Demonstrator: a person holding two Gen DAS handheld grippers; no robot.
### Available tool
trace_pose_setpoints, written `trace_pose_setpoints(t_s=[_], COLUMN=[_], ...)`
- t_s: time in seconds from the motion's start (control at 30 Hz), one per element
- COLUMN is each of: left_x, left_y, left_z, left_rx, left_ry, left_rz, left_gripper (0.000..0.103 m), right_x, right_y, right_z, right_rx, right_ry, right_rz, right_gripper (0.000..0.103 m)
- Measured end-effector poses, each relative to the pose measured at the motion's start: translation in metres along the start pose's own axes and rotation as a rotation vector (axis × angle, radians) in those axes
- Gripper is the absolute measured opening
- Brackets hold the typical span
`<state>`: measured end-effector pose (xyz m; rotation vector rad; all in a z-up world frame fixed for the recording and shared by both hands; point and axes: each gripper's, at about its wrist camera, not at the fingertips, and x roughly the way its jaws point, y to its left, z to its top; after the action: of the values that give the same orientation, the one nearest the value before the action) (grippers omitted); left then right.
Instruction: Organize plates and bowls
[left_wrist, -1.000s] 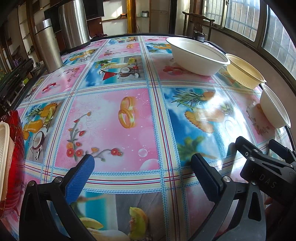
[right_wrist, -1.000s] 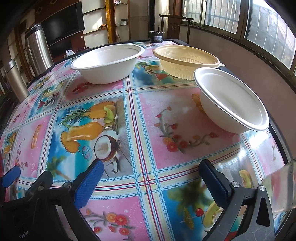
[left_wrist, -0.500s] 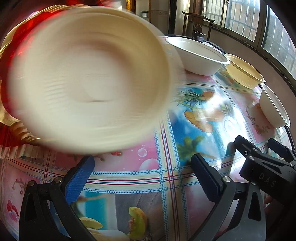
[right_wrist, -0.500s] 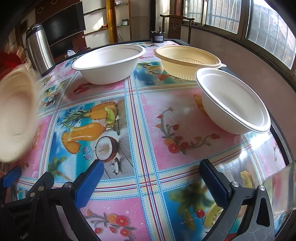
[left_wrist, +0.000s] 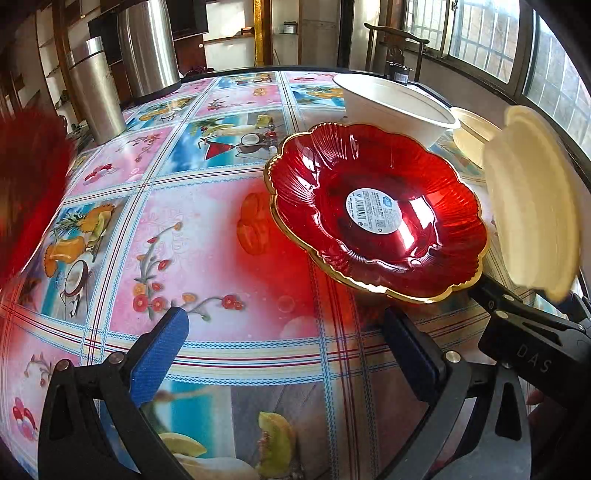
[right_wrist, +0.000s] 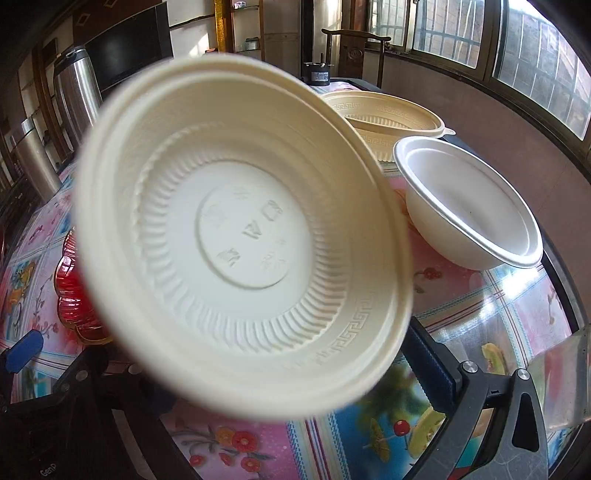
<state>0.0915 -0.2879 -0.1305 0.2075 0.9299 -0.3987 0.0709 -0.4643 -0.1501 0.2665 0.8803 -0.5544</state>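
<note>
A red glass plate (left_wrist: 376, 210) with a gold scalloped rim and a label in its middle lies tilted on the tablecloth, just beyond my open left gripper (left_wrist: 288, 347), which holds nothing. A blurred cream ribbed bowl (right_wrist: 243, 229) hangs in the air right in front of my right gripper (right_wrist: 299, 354) and hides its left finger. The right finger (right_wrist: 432, 362) stands wide, and nothing grips the bowl. The left wrist view shows that bowl (left_wrist: 532, 206) edge-on at the right. Part of the red plate (right_wrist: 74, 295) peeks out behind the bowl.
A large white bowl (left_wrist: 391, 99), a patterned cream bowl (right_wrist: 384, 114) and a smaller white bowl (right_wrist: 469, 206) stand along the far right of the table. Two steel flasks (left_wrist: 98, 88) stand at the back left. A red blur (left_wrist: 29, 192) fills the left edge.
The cream bowl has swept from the left across to the right, in front of my right gripper. The red plate has come into view on the table. Neither gripper has moved.
</note>
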Motion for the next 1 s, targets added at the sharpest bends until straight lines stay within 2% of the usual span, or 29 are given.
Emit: trace_pose_setpoints(t_s=[1.0], left_x=[-0.0007], left_y=[0.0015], left_z=[-0.0004], left_rx=[0.002], left_ry=[0.0], left_rz=[-0.002], left_gripper=[0.103], right_x=[-0.0003], right_y=[0.0014], right_z=[-0.0005], right_rx=[0.001], right_ry=[0.0], right_rz=[0.001], right_gripper=[0.103])
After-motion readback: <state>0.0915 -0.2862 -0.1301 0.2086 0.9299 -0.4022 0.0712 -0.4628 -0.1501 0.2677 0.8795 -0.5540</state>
